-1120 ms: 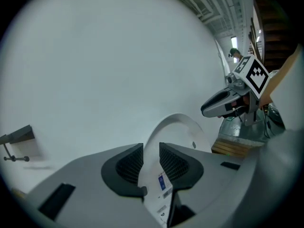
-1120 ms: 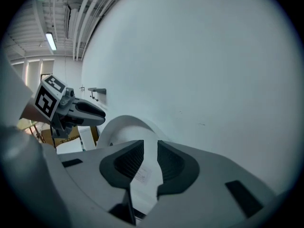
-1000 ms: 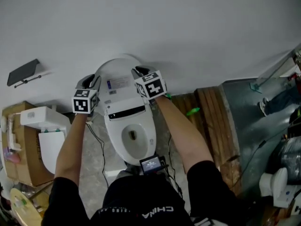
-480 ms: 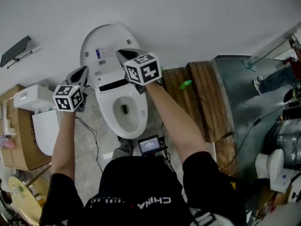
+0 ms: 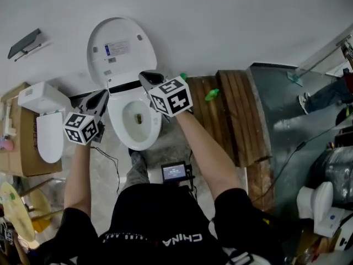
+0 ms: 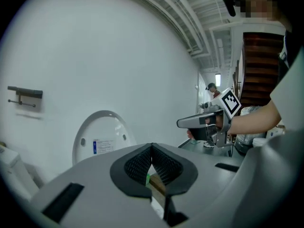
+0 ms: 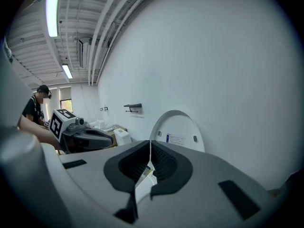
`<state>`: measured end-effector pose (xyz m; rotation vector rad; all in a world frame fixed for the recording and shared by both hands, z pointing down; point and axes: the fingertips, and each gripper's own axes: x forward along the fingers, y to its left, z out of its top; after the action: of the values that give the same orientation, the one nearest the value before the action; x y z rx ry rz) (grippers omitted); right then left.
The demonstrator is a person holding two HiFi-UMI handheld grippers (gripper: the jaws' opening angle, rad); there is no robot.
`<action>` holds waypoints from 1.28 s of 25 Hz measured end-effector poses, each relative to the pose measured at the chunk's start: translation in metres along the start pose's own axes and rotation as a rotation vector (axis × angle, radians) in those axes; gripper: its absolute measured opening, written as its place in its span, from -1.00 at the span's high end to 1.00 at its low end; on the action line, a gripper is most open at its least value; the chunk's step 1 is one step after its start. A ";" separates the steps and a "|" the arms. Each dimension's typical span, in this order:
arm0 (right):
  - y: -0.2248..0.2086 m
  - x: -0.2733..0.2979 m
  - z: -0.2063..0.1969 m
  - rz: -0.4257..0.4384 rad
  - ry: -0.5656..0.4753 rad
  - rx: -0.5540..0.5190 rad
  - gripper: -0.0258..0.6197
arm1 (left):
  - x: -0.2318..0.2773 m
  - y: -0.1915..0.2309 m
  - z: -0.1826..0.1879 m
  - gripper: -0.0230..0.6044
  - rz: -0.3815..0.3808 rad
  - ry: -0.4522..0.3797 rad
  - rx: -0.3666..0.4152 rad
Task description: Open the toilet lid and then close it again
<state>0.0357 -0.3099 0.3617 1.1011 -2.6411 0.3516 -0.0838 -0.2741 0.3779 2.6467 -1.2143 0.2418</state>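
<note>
The white toilet stands against the wall with its lid raised upright and its bowl uncovered. The lid's inner side carries a blue-and-white label. My left gripper hovers at the bowl's left side, shut, nothing in it. My right gripper is shut and empty over the bowl's right rear edge, just below the lid. In the left gripper view the lid stands ahead beyond the closed jaws, with the right gripper off to the right. The right gripper view shows the lid ahead and the left gripper at left.
A second white toilet and a cardboard box sit at the left. A wooden pallet with a green object lies right of the bowl. A small screen device rests on the floor near the person's feet. A black bracket is on the wall.
Both grippers have drawn back from the sides of the raised lid toward the person and now sit by the bowl. The lid stays upright against the wall.
</note>
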 end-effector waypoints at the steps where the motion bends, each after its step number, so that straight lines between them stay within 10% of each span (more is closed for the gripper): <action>1: 0.003 -0.013 -0.005 0.006 -0.003 -0.003 0.86 | -0.005 -0.016 -0.003 0.90 -0.009 -0.007 -0.014; 21: 0.107 -0.085 -0.031 -0.007 -0.020 -0.104 0.86 | -0.108 -0.084 -0.034 0.89 0.056 0.071 0.109; 32: 0.129 -0.086 -0.053 -0.068 0.024 -0.128 0.87 | -0.133 -0.067 -0.047 0.90 0.075 0.053 0.017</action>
<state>0.0095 -0.1483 0.3675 1.1348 -2.5577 0.1783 -0.1212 -0.1227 0.3825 2.5945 -1.3012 0.3344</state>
